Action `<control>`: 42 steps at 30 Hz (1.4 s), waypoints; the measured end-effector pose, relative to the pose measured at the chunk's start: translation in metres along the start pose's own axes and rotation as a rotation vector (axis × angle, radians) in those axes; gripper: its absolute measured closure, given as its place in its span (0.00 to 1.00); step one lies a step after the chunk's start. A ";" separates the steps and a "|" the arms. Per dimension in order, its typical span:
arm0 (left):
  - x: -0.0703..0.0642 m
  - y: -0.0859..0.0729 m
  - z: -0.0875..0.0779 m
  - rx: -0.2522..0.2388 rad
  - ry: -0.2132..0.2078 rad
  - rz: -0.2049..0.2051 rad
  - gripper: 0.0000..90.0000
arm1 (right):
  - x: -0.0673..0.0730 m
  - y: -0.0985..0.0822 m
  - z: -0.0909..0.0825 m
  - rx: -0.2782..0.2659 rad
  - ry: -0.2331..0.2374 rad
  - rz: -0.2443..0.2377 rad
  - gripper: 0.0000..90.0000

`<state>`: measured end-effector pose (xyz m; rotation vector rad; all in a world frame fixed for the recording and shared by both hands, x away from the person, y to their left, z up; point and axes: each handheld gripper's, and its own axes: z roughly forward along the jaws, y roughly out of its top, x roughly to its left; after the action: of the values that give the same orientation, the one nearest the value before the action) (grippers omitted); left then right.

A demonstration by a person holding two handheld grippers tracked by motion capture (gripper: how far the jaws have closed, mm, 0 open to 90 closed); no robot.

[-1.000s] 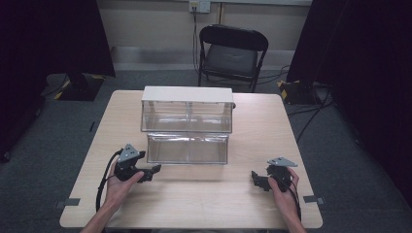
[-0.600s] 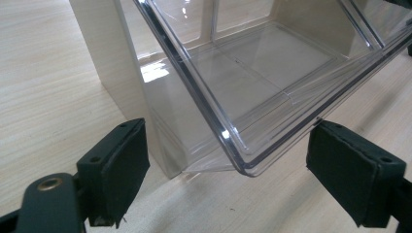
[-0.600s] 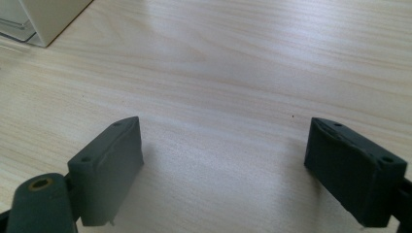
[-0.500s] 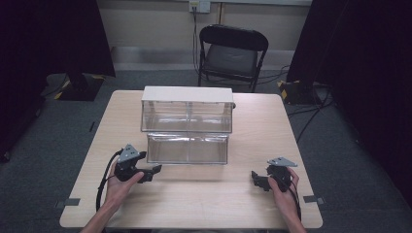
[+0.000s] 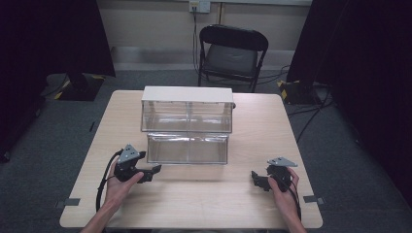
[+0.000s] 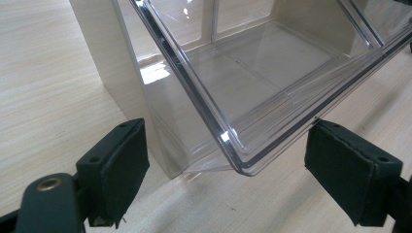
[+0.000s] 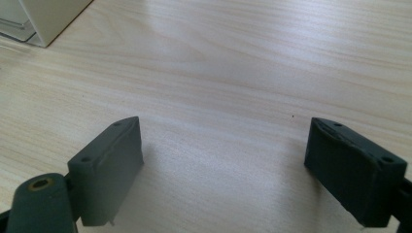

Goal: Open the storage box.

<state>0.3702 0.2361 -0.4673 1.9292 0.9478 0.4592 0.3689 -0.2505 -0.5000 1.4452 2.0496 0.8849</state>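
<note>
Table (image 5: 243,204): one pale wood table bore everything; its near half lay bare apart from the two grippers.
Chair (image 5: 232,53): one black folding chair stood beyond the far edge, unused.
Drawer cabinet (image 5: 187,109): one cream-framed cabinet stood at the middle of the table, toward the far side, with two clear drawer fronts side by side in its upper row.
Lower drawer (image 5: 187,148): one clear plastic drawer, wide as the cabinet, stood pulled forward out of the bottom row; it looked empty, with nothing visible through its walls.
Drawer corner (image 6: 243,167): in the left gripper view the drawer's near corner hung between and just beyond the two pads, apart from both.
Left gripper (image 5: 148,174): one, held low at the drawer's front left corner, jaws spread wide and holding nothing.
Right gripper (image 5: 257,179): one, held over bare table to the right of the drawer and well apart from it, jaws likewise spread wide and empty.
Count: two grippers, two hands, one cabinet, one drawer pulled out, two drawers shut above it.
Progress: judged early or between steps; the drawer was already out, no gripper touched it, and any pushing in or further pulling remained to be done.
</note>
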 end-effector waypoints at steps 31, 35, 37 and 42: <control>0.000 0.000 -0.002 -0.013 -0.020 -0.005 0.17 | 0.000 0.000 0.000 0.000 0.000 0.000 0.14; 0.001 0.001 -0.003 -0.017 -0.028 -0.004 0.17 | 0.000 0.000 0.000 0.000 0.000 0.000 0.14; 0.000 0.001 -0.004 -0.024 -0.028 -0.007 0.17 | 0.000 0.000 0.000 0.000 0.000 0.000 0.14; 0.001 0.001 -0.003 -0.027 -0.028 -0.016 0.17 | 0.000 0.000 0.000 0.000 0.000 -0.001 0.14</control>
<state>0.3690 0.2379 -0.4647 1.8975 0.9346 0.4327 0.3689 -0.2505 -0.5000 1.4444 2.0496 0.8848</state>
